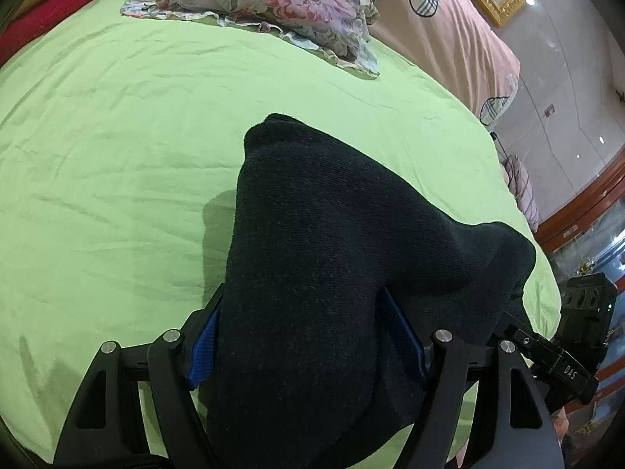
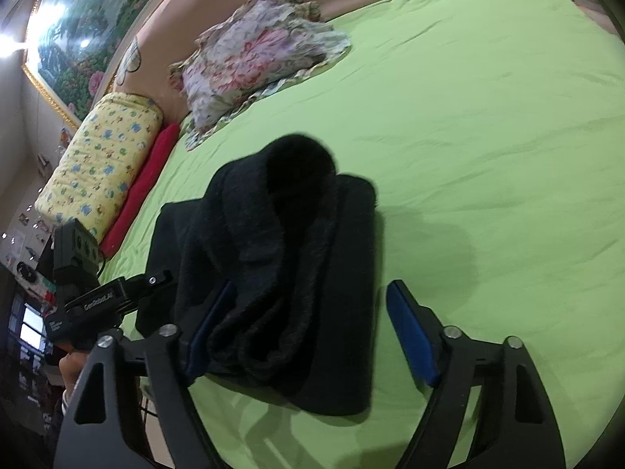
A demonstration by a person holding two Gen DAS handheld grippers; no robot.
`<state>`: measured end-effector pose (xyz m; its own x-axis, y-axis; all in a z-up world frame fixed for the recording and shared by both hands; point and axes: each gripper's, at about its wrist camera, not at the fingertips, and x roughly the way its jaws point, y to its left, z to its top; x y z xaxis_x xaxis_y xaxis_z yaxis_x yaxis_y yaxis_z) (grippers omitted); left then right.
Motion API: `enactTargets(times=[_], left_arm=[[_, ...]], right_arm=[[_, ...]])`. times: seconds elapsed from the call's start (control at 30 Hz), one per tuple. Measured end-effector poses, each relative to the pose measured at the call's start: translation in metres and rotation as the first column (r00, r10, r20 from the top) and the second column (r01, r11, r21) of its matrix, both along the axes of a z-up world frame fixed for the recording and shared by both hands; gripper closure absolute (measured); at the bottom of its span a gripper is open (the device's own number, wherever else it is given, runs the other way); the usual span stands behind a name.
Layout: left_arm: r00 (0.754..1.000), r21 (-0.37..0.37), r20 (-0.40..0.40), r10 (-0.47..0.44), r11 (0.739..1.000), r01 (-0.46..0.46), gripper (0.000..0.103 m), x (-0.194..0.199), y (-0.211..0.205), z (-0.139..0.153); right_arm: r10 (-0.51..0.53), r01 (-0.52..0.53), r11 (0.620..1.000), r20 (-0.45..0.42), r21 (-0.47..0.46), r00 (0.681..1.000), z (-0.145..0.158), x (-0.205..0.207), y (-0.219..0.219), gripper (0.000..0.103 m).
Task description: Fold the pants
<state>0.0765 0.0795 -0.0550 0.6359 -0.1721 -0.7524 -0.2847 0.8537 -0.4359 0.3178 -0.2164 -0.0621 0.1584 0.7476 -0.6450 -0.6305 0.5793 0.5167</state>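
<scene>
Fingers [image 1: 203,348] of both grippers stand wide around black pants [image 1: 312,258].

pants [image 1: 312,254] hiding left claw [image 1: 308,332] pads

Folded black pants [image 2: 273,273] lie on green sheet [image 2: 488,156], floral pillow [image 2: 254,54] beyond.
</scene>
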Motion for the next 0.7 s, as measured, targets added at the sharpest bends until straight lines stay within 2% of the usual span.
enactTargets(times=[0.17, 0.3, 0.4, 0.57, 0.7], left_arm=[[1.0, 0.014, 0.006, -0.018, 1.0, 0.018, 0.041, 0.0, -0.003, 0.003], [0.999, 0.013, 0.03, -0.045, 0.999, 0.045, 0.057, -0.004, -0.006, 0.009], [0.998, 0.004, 0.045, -0.051, 0.999, 0.051, 0.062, -0.008, -0.006, 0.012], [0.996, -0.047, 0.077, -0.046, 0.998, 0.05, 0.065, -0.018, 0.001, 0.015], [0.994, -0.098, 0.103, -0.023, 0.995, 0.033, 0.066, -0.029, 0.011, 0.023]], right_arm=[[-0.003, 0.002, 1.0, -0.009, -0.002, 1.0, -0.001, -0.003, 0.005, 0.031], [0.0, 0.0, 1.0, -0.02, 0.005, 1.0, 0.003, -0.005, 0.005, 0.041], [0.007, -0.007, 1.0, -0.007, -0.002, 1.0, 0.008, -0.009, 0.007, 0.049], [0.022, -0.022, 1.0, 0.029, -0.003, 0.999, 0.023, -0.019, 0.011, 0.054], [0.038, -0.039, 0.999, 0.04, 0.031, 0.998, 0.034, -0.023, 0.013, 0.055]])
